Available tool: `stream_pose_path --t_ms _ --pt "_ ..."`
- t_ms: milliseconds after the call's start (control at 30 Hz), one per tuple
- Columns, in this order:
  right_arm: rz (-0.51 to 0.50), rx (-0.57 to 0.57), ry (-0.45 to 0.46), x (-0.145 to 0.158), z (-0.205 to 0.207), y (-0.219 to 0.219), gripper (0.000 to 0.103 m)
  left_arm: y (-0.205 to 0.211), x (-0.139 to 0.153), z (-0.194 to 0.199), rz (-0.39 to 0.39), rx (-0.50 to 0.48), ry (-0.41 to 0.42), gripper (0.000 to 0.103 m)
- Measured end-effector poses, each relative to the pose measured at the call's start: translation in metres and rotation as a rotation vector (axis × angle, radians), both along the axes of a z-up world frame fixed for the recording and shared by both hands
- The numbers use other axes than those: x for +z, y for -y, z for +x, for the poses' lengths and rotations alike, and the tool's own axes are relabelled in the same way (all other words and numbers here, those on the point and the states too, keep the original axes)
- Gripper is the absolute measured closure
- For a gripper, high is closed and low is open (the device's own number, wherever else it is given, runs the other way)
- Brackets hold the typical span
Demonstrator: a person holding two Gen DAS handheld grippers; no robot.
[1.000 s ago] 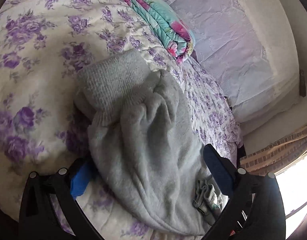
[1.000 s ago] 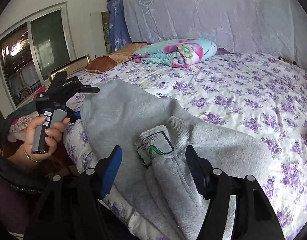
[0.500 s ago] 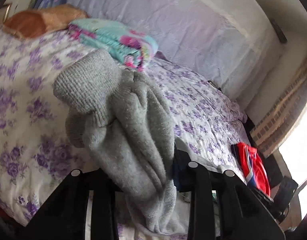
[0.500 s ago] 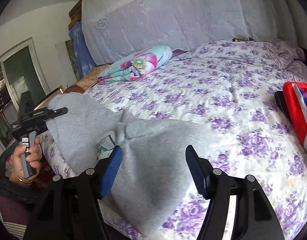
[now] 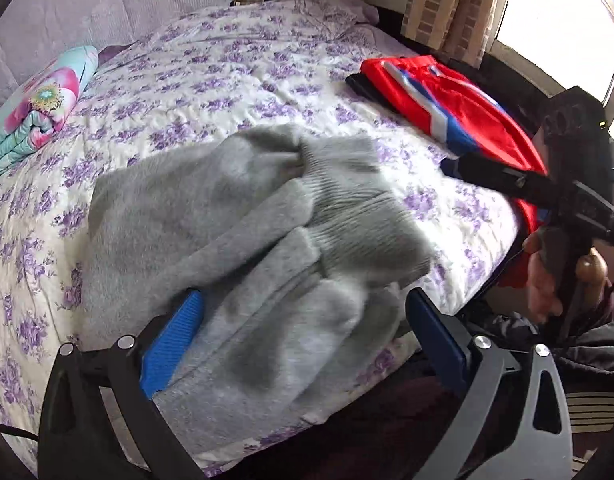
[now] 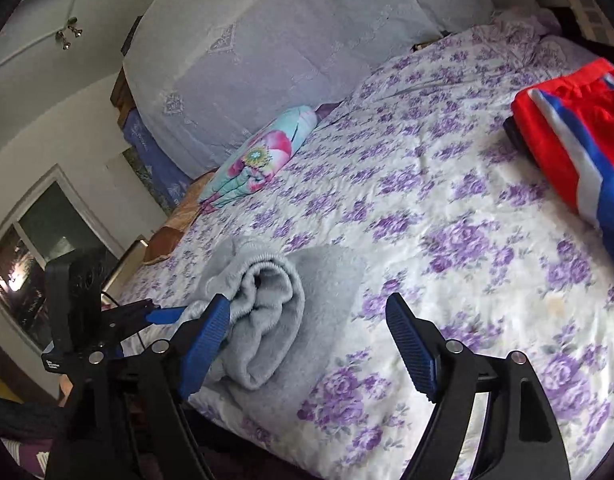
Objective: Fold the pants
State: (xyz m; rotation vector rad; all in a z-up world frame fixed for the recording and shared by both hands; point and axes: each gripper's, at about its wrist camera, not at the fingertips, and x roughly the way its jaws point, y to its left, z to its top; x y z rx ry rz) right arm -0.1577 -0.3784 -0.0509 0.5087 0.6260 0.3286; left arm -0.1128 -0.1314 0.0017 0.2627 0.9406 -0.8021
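Left wrist view: the grey fleece pants (image 5: 243, 240) lie bunched at the near edge of the bed (image 5: 235, 76), one ribbed cuff (image 5: 363, 216) flopped over the top toward the right.
Right wrist view: the same pants (image 6: 267, 320) show as a loose roll at the near left of the bed, with a flat part spread under it.
Left hand-held gripper (image 5: 307, 316): jaws spread wide, fabric lying between the blue pads (image 5: 175, 340); nothing is pinched.
Right hand-held gripper (image 6: 311, 340): jaws wide apart and holding nothing, its left pad just beside the roll, its right pad over bare bedspread.
Done so far: the pants appear gathered into a compact bundle, so at least one rough fold looks made.
Left to do: edges are uneven and the cuff sticks out; I judge it needs squaring and perhaps one more fold.
Other things: a red, white and blue garment (image 5: 447, 108) lies at the far right, well apart; a folded floral blanket (image 6: 259, 160) sits far left near the headboard.
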Motion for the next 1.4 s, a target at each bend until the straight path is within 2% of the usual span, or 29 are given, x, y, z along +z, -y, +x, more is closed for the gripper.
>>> stream_pose_path --t_ms 167,233,300,333,367,400,500,567,633,700,733,767,800,833,900,967,1033,1100,1167,1233,1267,1300,1333,1400 --pt "0.125 0.146 -0.022 -0.002 0.022 -0.020 0.015 -0.028 0.022 -0.010 -0.093 0.027 0.020 0.005" --pt "0.127 0.176 -0.057 -0.006 0.037 -0.032 0.011 -0.036 0.013 -0.005 -0.118 0.053 -0.011 0.005" --pt "0.134 0.244 -0.153 -0.018 0.053 -0.049 0.012 -0.038 -0.003 0.008 -0.139 0.071 -0.051 0.005" --pt "0.138 0.260 -0.190 -0.025 0.058 -0.056 0.016 -0.037 -0.014 0.015 -0.144 0.076 -0.080 0.005" --pt "0.143 0.281 -0.187 -0.027 0.059 -0.063 0.047 -0.034 -0.023 0.020 -0.151 0.081 -0.111 0.005" --pt "0.104 0.270 -0.166 -0.023 0.057 -0.067 0.060 -0.033 -0.030 0.022 -0.155 0.098 -0.125 0.005" --pt "-0.011 0.243 -0.016 0.012 0.032 -0.076 0.067 -0.025 -0.018 0.007 -0.193 0.040 -0.083 0.005" --pt "-0.071 0.236 0.030 0.030 0.018 -0.080 0.067 -0.016 -0.004 -0.007 -0.219 -0.027 -0.047 0.005" --pt "-0.096 0.184 -0.009 0.028 0.018 -0.073 0.064 -0.005 -0.006 -0.013 -0.187 -0.063 -0.033 0.005" --pt "-0.089 0.114 -0.154 0.000 0.030 -0.056 0.041 -0.001 -0.023 -0.005 -0.160 -0.058 -0.080 0.005" --pt "-0.074 0.097 -0.225 -0.018 0.036 -0.048 0.035 -0.004 -0.032 0.003 -0.170 -0.046 -0.121 0.005" --pt "-0.008 0.097 -0.253 -0.031 0.038 -0.038 0.028 -0.009 -0.034 0.007 -0.203 -0.045 -0.154 0.005" --pt "0.038 0.096 -0.248 -0.033 0.034 -0.032 0.028 -0.017 -0.029 0.007 -0.230 -0.046 -0.170 0.005" --pt "0.024 0.082 -0.213 -0.024 0.029 -0.030 0.028 -0.026 -0.020 0.004 -0.237 -0.042 -0.165 0.005" --pt "-0.075 0.049 -0.081 0.011 0.015 -0.032 0.028 -0.050 0.001 -0.005 -0.272 -0.039 -0.119 0.005" --pt "-0.071 0.094 0.032 0.046 0.010 -0.036 0.028 -0.076 0.014 -0.012 -0.314 -0.018 -0.090 0.005" --pt "-0.051 0.165 0.078 0.070 0.020 -0.048 0.028 -0.090 0.009 -0.010 -0.310 0.019 -0.110 0.005" --pt "-0.042 0.232 0.062 0.078 0.042 -0.067 0.028 -0.092 -0.012 -0.001 -0.277 0.065 -0.157 0.005" --pt "-0.028 0.284 -0.012 0.064 0.071 -0.083 0.026 -0.091 -0.043 0.009 -0.248 0.107 -0.221 0.005" --pt "-0.063 0.265 -0.148 0.027 0.103 -0.091 0.024 -0.092 -0.060 0.012 -0.256 0.121 -0.240 0.005" --pt "-0.103 0.225 -0.221 0.003 0.116 -0.089 0.029 -0.094 -0.062 0.010 -0.285 0.122 -0.231 0.005" --pt "-0.124 0.206 -0.265 -0.020 0.120 -0.087 0.045 -0.097 -0.064 0.007 -0.318 0.118 -0.226 0.005" --pt "-0.131 0.194 -0.246 -0.031 0.118 -0.080 0.052 -0.098 -0.064 0.004 -0.327 0.116 -0.220 0.005" --pt "-0.091 0.200 -0.227 -0.028 0.111 -0.071 0.055 -0.096 -0.063 -0.001 -0.311 0.108 -0.202 0.005"
